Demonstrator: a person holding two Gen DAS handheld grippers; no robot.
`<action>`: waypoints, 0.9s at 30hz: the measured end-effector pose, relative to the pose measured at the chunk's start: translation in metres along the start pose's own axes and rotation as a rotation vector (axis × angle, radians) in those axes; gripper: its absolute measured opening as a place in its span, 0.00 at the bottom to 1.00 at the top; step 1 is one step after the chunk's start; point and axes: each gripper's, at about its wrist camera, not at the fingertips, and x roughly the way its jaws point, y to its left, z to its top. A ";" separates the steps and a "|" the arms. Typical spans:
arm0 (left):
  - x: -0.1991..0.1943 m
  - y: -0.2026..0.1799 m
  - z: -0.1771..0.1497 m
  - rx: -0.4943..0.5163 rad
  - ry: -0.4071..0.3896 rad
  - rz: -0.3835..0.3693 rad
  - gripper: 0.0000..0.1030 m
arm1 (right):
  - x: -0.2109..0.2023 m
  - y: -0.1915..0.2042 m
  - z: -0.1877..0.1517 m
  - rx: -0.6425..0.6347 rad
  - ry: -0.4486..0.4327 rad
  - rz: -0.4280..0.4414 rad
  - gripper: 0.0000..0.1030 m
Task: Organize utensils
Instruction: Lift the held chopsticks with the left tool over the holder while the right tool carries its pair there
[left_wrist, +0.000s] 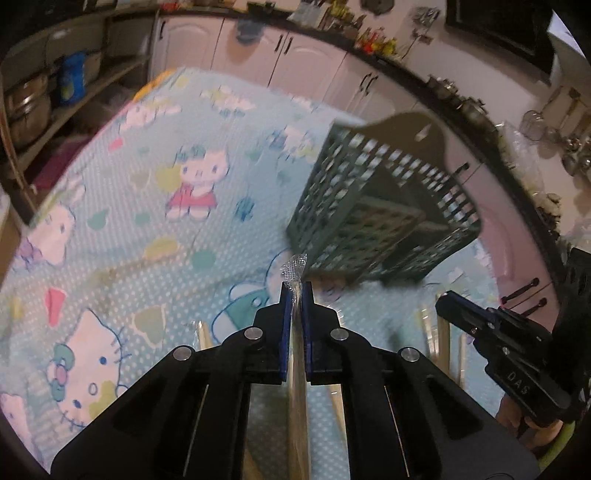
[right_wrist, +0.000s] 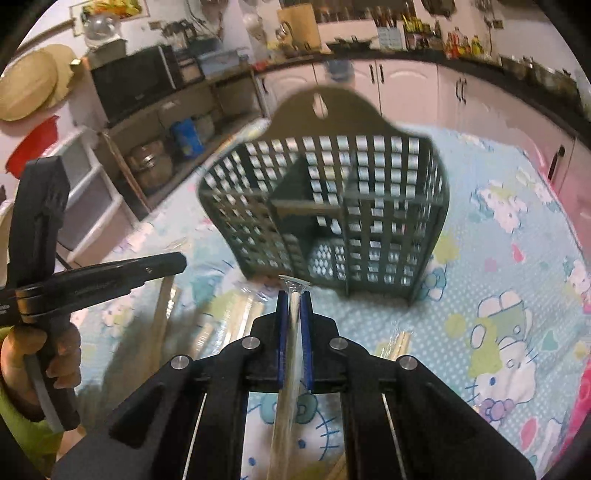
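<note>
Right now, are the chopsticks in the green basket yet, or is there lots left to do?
Nothing is in yet: the green plastic grid basket looks empty. In hand: the left tongs and the right tongs are each shut on a clear-wrapped pair of wooden chopsticks. Left: dropping those in, then the other wrapped chopsticks lying on the blue cartoon tablecloth.

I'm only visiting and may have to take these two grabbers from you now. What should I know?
Left gripper: shut on a plastic-wrapped chopstick pair.
Right gripper: shut on another wrapped pair.
The green caddy stands upright on the cartoon tablecloth, ahead of both grippers; its compartments look empty.
More wrapped pairs lie on the cloth.
Done: two picked up. Left: drop these in, then the rest.
</note>
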 end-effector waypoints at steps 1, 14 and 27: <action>-0.006 -0.004 0.002 0.012 -0.017 0.003 0.01 | -0.006 0.001 0.002 -0.005 -0.017 0.006 0.07; -0.061 -0.051 0.032 0.146 -0.167 -0.010 0.01 | -0.077 0.012 0.025 -0.034 -0.219 0.049 0.06; -0.099 -0.090 0.070 0.225 -0.299 -0.028 0.01 | -0.125 0.003 0.056 -0.018 -0.405 0.054 0.06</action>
